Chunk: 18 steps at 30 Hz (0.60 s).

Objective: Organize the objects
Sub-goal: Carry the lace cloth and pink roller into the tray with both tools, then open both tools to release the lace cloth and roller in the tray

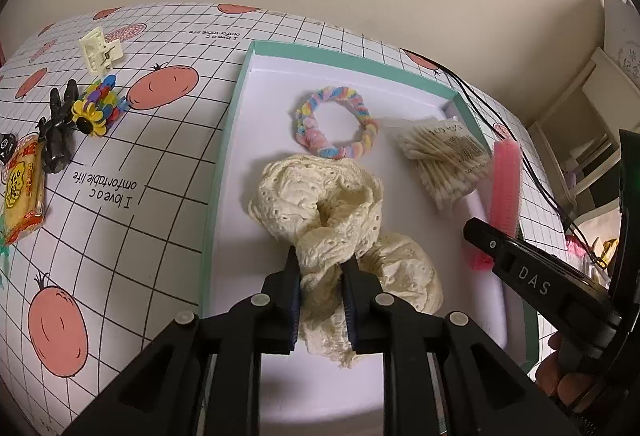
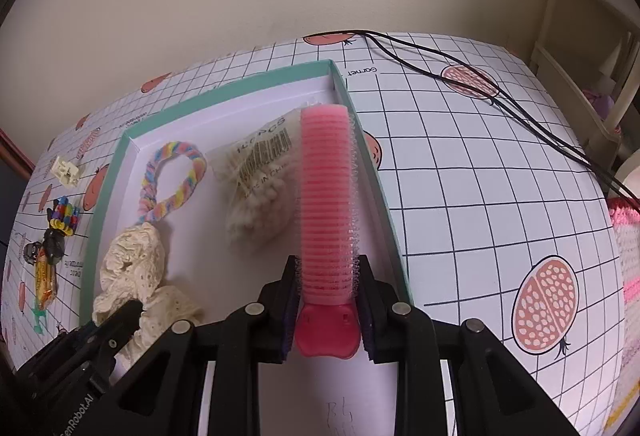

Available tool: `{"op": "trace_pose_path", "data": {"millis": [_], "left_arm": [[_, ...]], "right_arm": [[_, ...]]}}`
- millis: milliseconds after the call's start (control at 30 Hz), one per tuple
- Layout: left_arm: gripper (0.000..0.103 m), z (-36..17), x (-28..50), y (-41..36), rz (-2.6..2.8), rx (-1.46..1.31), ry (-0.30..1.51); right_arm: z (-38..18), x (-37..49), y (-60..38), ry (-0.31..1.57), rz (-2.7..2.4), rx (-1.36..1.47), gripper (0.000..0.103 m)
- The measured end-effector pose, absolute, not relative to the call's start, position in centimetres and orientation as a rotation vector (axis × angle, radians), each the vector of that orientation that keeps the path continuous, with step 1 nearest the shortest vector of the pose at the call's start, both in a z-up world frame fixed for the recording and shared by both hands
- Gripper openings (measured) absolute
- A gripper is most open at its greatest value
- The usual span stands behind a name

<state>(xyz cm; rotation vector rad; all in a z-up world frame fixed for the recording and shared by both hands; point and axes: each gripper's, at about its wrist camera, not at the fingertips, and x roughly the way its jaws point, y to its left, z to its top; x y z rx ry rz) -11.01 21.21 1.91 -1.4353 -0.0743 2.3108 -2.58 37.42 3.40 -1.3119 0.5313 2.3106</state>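
A: How far along is it?

B: Partway, I'd judge. Going left to right from the left gripper (image 1: 320, 268): well off to its left, out on the cloth (image 1: 168, 172), a snack packet (image 1: 22, 192), a black clip (image 1: 58, 132), a coloured clip (image 1: 100, 106) and a cream clip (image 1: 100, 50) lie unsorted. Those look like what is left.

A: And in the box (image 1: 224, 140)?

B: The jaws are nearly shut, pinching the lace scrunchie (image 1: 320, 204), which bunches out ahead of them and rests on the box floor. Ahead of that lies the pastel hair tie (image 1: 336, 124), and ahead to the right the bag of swabs (image 1: 444, 160).

A: The right gripper (image 2: 328, 284)?

B: Its jaws are closed down on the base of the pink roller (image 2: 326, 204), which sticks straight out ahead between them, alongside the box's right wall (whether it touches the floor I cannot tell). The swabs sit just left of it.

A: Anything in the way?

B: The two grippers are close together over the box, and black cables (image 2: 480, 76) cross the cloth ahead to the right of the right jaws, clear of the box.
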Motion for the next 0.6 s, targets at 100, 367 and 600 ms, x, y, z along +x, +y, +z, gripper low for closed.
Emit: {"op": "trace_pose_path", "data": {"millis": [100, 367, 600], "left_arm": [[0.019, 2.0, -11.1, 21.2, 2.307, -1.437, -0.072], [0.039, 2.2, -11.1, 21.1, 2.280, -1.471, -0.089], [0.051, 3.2, -11.1, 21.0, 2.282, -1.459, -0.093]], "right_arm": [[3.4, -2.7, 37.3, 0.519, 2.309, -1.313, 0.028], [3.6, -2.8, 37.3, 0.525, 2.292, -1.322, 0.028], [4.2, -2.9, 36.9, 0.517, 2.305, -1.326, 0.037]]}}
